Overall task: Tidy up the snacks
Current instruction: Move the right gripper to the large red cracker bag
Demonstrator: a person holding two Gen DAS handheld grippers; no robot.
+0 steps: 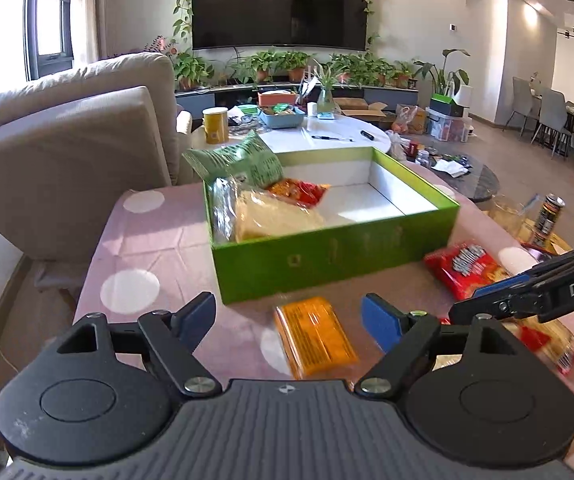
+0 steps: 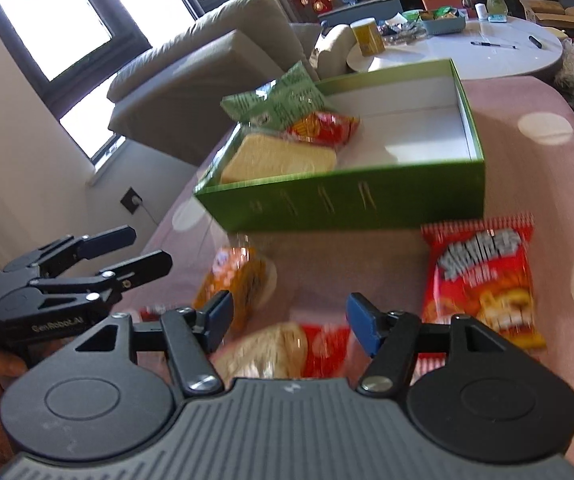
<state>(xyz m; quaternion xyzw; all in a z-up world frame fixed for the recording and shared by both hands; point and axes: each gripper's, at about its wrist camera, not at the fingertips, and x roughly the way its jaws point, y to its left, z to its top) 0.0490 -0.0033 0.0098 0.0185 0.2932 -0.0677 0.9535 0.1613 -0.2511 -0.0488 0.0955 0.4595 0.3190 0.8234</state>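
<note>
A green box (image 1: 327, 256) with a white inside stands on the pink dotted tablecloth (image 1: 147, 248). In its left part lie a green bag (image 1: 243, 160), a pale yellow pack (image 1: 275, 216) and a small red pack (image 1: 299, 190). My left gripper (image 1: 289, 320) is open and empty above an orange pack (image 1: 315, 336) in front of the box. My right gripper (image 2: 289, 320) is open and empty above a beige and red pack (image 2: 283, 350). A red chip bag (image 2: 483, 276) lies to its right. The box (image 2: 367, 200) and the orange pack (image 2: 239, 280) also show in the right wrist view.
A beige sofa (image 1: 67, 140) stands left of the table. A white round table (image 1: 327, 136) with a yellow can (image 1: 215, 125) is behind the box. A dark can (image 1: 547, 214) and more packs lie at the right edge.
</note>
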